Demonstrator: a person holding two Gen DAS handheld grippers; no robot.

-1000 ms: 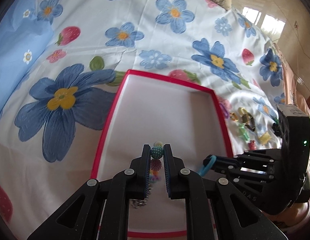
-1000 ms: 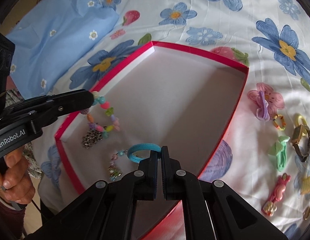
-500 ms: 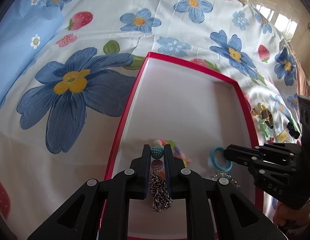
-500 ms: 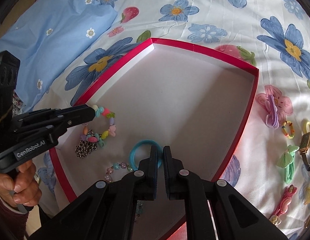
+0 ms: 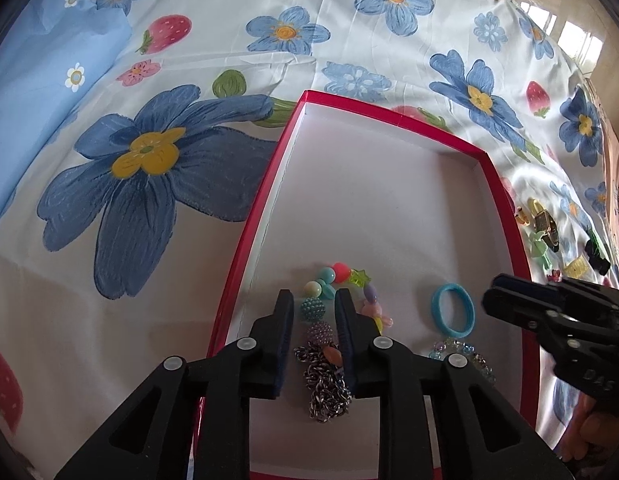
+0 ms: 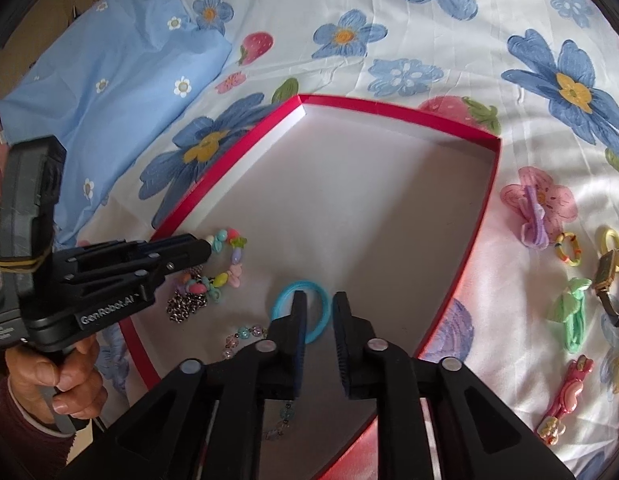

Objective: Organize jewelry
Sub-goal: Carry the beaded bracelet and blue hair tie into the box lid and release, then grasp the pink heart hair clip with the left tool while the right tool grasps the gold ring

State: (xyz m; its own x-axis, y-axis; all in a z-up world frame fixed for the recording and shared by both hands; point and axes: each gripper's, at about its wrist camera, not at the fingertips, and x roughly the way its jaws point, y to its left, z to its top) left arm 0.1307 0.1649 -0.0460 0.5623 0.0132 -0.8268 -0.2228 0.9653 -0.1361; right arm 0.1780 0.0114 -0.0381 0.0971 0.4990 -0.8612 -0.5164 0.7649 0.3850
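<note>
A red box (image 5: pixel 393 116) (image 6: pixel 397 110) with a white inside lies on the flowered bedsheet. In it lie a colourful bead bracelet (image 5: pixel 341 280) (image 6: pixel 229 256), a metal chain (image 5: pixel 325 388) (image 6: pixel 185 306), a blue hair band (image 5: pixel 453 314) (image 6: pixel 315 308) and a clear bead string (image 6: pixel 245 334). My left gripper (image 5: pixel 311 312) (image 6: pixel 207 248) is open over the bracelet, which lies between its fingers. My right gripper (image 6: pixel 319 312) (image 5: pixel 489 300) is open over the blue hair band.
On the sheet right of the box lie a pink flower clip (image 6: pixel 537 204), a small bead ring (image 6: pixel 567 248), a watch (image 6: pixel 607 280), a green bow (image 6: pixel 571 312) and a pink clip (image 6: pixel 565 396). A blue pillow (image 6: pixel 101 76) lies at the left.
Both grippers have opened. The bead bracelet and chain have dropped from the left gripper and the blue hair band from the right; all now rest on the box floor.
</note>
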